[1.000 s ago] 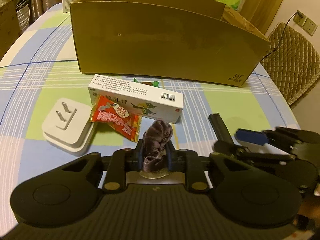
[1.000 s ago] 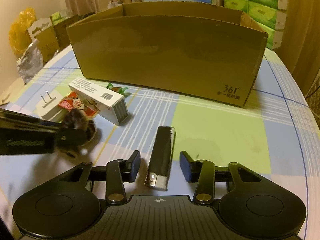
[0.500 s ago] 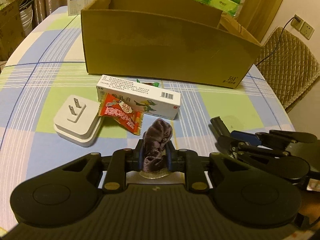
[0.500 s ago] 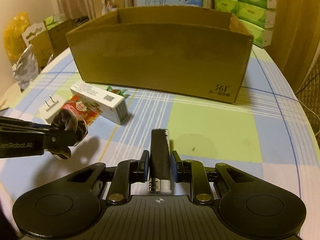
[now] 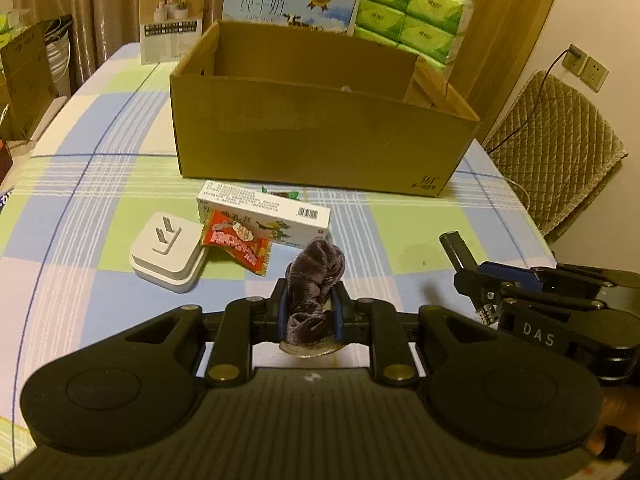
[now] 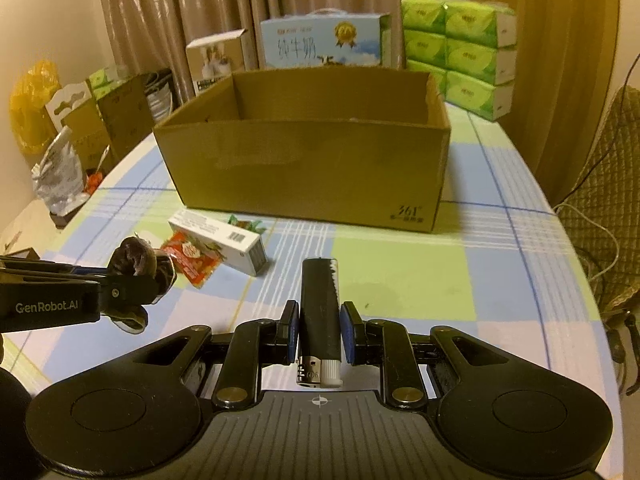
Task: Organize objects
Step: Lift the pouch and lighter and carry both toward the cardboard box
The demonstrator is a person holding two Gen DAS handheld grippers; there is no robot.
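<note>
My left gripper [image 5: 310,306] is shut on a dark purple velvet scrunchie [image 5: 314,280] and holds it above the table. It also shows in the right wrist view [image 6: 138,268]. My right gripper [image 6: 319,326] is shut on a black lighter [image 6: 319,304], lifted off the table; it shows at the right of the left wrist view [image 5: 456,248]. An open cardboard box [image 5: 320,136] stands ahead of both grippers. On the checked tablecloth lie a white medicine box [image 5: 264,214], a red snack packet [image 5: 234,242], a white plug adapter [image 5: 166,258] and a green candy [image 5: 286,193].
Behind the cardboard box stand a milk carton case [image 5: 290,4], green tissue packs [image 5: 412,16] and a small white box [image 5: 172,16]. A padded chair [image 5: 556,148] is at the right table edge. Bags and boxes [image 6: 60,136] crowd the left side.
My right gripper closed on the lighter and lifted it. Both grippers rose and pulled back, so the box interior now shows. The left still holds the scrunchie.
</note>
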